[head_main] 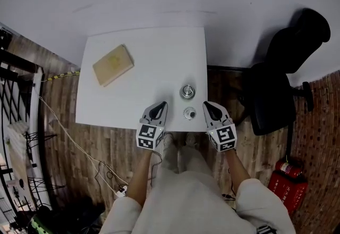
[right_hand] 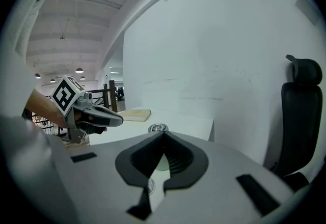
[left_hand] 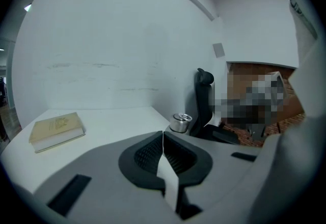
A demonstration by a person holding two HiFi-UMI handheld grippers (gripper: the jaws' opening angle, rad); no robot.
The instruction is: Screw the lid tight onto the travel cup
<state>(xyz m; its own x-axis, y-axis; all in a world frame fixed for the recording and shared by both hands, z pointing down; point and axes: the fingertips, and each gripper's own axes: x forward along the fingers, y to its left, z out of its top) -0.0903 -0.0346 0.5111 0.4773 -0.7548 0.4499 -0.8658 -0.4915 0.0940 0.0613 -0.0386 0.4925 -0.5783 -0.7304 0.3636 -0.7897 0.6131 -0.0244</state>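
lid (head_main: 189,114) between left gripper (head_main: 161,105) and right gripper (head_main: 207,105) (nearer right) | both closed, empty | travel cup (head_main: 187,91) beyond

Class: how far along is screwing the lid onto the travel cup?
Done: nothing; the lid lies on the table, apart from the travel cup. In hand: nothing; left gripper and right gripper hover shut and empty at the table's near edge. Left: grasp cup and lid, seat the lid, screw it tight.

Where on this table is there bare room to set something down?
Bare: the middle of the table, between book and travel cup, and its front left corner. Crowded: the front right edge, around the travel cup, lid, left gripper and right gripper.
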